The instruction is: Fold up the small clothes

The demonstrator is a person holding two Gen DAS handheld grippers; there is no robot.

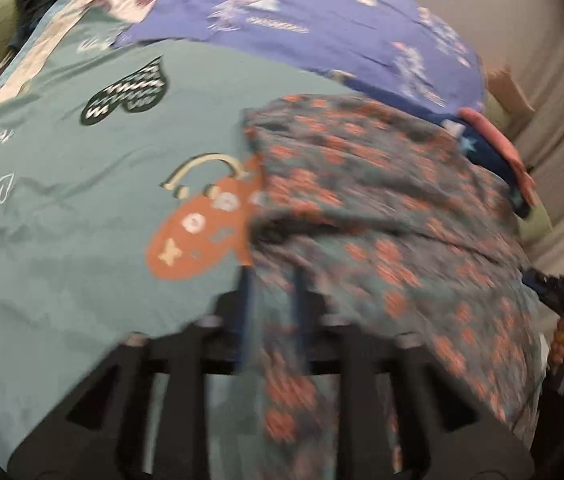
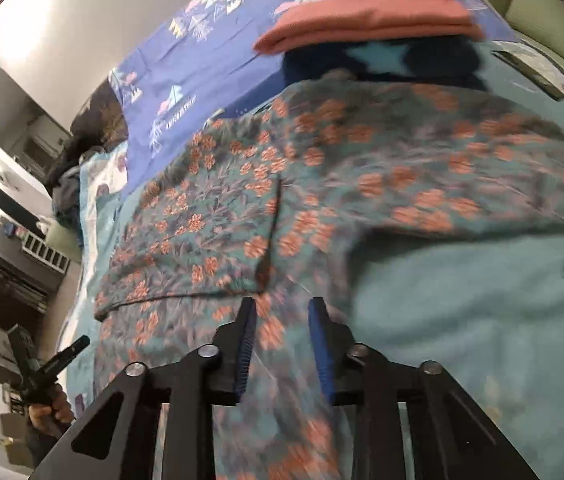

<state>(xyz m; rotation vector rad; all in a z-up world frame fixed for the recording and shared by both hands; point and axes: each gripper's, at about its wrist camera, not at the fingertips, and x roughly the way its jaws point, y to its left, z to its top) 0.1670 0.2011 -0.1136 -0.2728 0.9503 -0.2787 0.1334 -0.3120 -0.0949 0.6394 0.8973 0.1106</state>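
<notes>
1. We see a teal bedsheet [image 1: 62, 208] printed with hearts and an orange cartoon figure [image 1: 202, 232].
2. A purple-blue sheet [image 2: 202, 68] with pale printed motifs lies beside it, overlapping its far edge.
3. A green cushion [image 2: 553, 28] sits at the bed's edge.
4. Dark shelving [image 2: 14, 276], possibly furniture, stands by the wall.

floral garment [image 1: 381, 208], teal bedsheet [image 1: 82, 208], left tool [image 1: 274, 304] parted

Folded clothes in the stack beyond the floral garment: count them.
2. A pink folded piece lies on top, and a navy one with light blue stars sits under it, at the floral garment's far edge. More may be hidden underneath.
</notes>
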